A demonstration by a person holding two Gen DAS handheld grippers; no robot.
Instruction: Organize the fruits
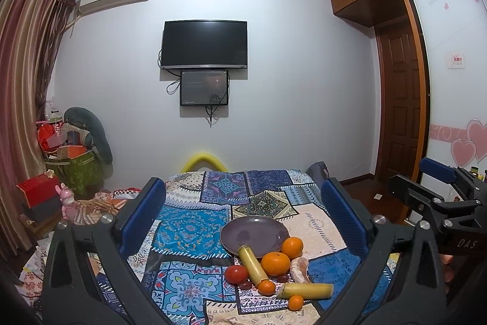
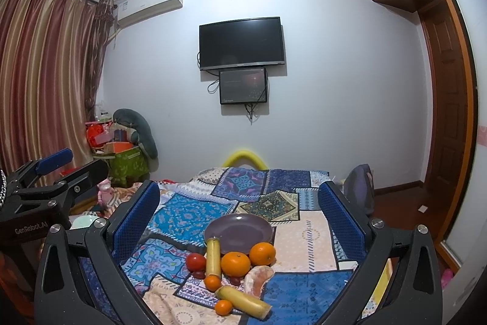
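An empty purple plate (image 1: pixel 254 234) (image 2: pixel 238 229) lies on a patchwork cloth. In front of it sit two oranges (image 1: pixel 275 263) (image 2: pixel 236 264), a red tomato (image 1: pixel 236 274) (image 2: pixel 196 261), two yellow sugarcane pieces (image 1: pixel 252 264) (image 2: pixel 213 260), a peeled pomelo segment (image 1: pixel 299 268) (image 2: pixel 257 279), small tangerines (image 1: pixel 295 302) (image 2: pixel 223 307) and dark grapes (image 1: pixel 244 284). My left gripper (image 1: pixel 243 221) is open above the cloth, well short of the fruit. My right gripper (image 2: pixel 240 218) is open too, holding nothing. Each gripper shows at the edge of the other's view.
The patchwork cloth (image 1: pixel 188 227) covers a table or bed. Boxes, a green bin (image 1: pixel 80 172) and a pink toy (image 1: pixel 68 201) crowd the left floor by the curtain. A TV (image 1: pixel 204 44) hangs on the far wall. A wooden door (image 1: pixel 398 111) stands at right.
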